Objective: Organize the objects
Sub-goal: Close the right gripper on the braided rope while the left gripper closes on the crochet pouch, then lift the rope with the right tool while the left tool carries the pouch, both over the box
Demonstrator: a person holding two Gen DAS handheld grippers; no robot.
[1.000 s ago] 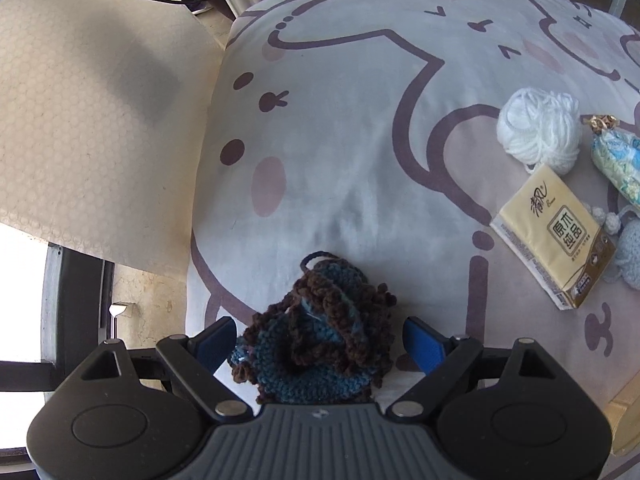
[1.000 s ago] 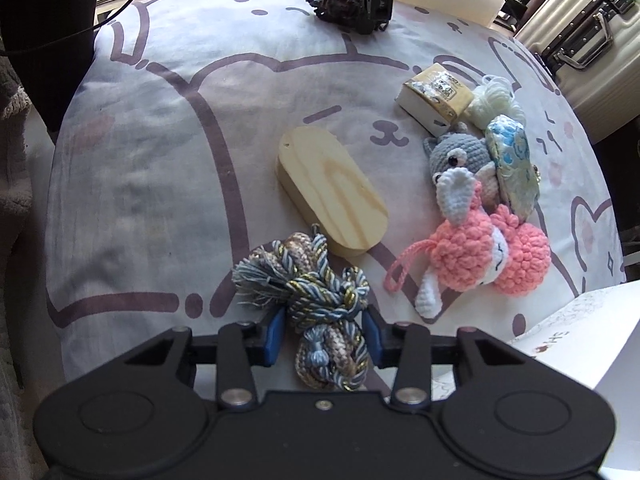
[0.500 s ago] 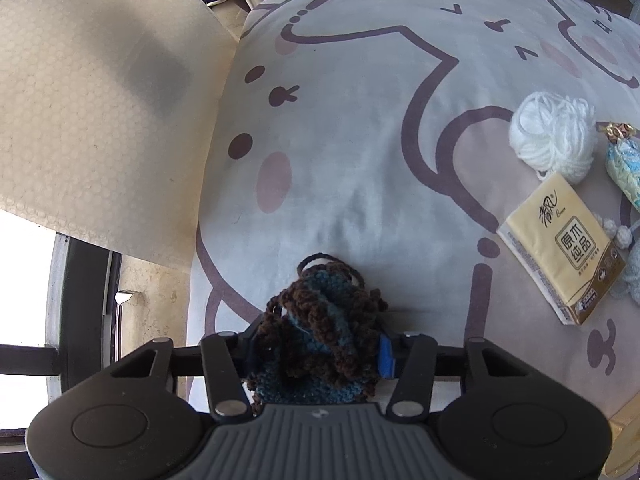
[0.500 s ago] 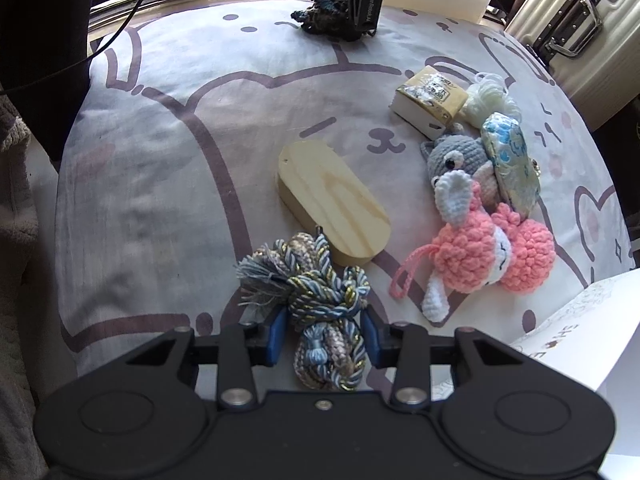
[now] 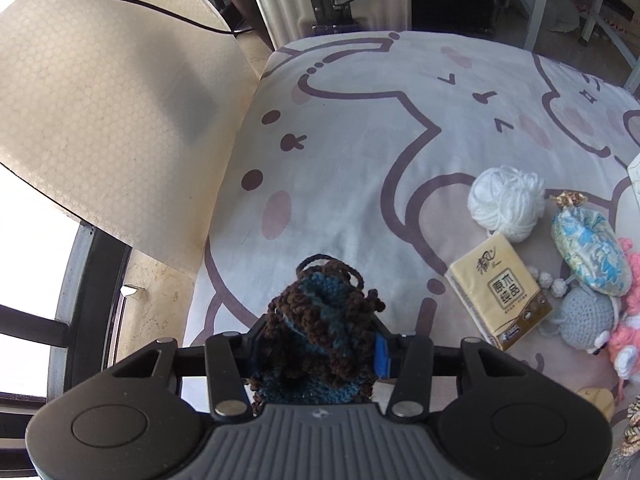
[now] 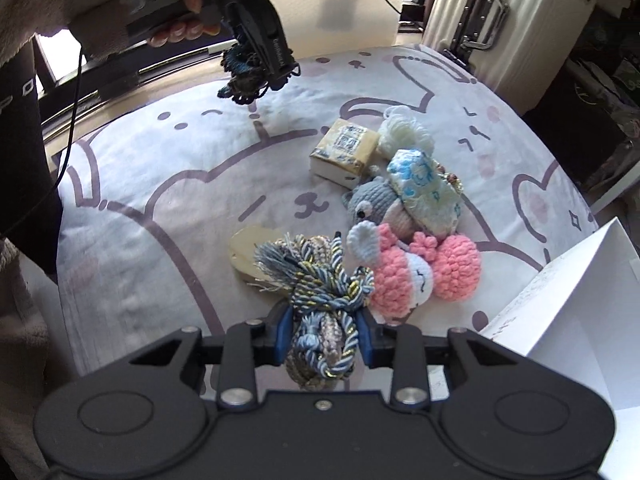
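My left gripper (image 5: 320, 350) is shut on a brown and blue crocheted pouch (image 5: 320, 328) and holds it above the bed; it also shows in the right wrist view (image 6: 244, 68), hanging from the gripper in the person's hand. My right gripper (image 6: 323, 330) is shut on a blue, grey and gold twisted rope bundle (image 6: 320, 292), lifted off the sheet. On the bed lie a tissue pack (image 5: 500, 292), a white yarn ball (image 5: 506, 202), a blue brocade pouch (image 6: 424, 190), a grey crocheted toy (image 6: 370, 204), a pink crocheted bunny (image 6: 424, 276) and a wooden oval block (image 6: 250, 248).
The bed sheet (image 5: 360, 140) has cartoon outlines. A white box (image 6: 568, 312) stands at the right of the right wrist view. A silver suitcase (image 6: 504, 8) stands beyond the bed. A beige panel (image 5: 100, 100) and a window frame lie left of the bed.
My left gripper closed on the crocheted pouch and lifted it off the bed. My right gripper rose with the rope bundle, which now hangs over the wooden block.
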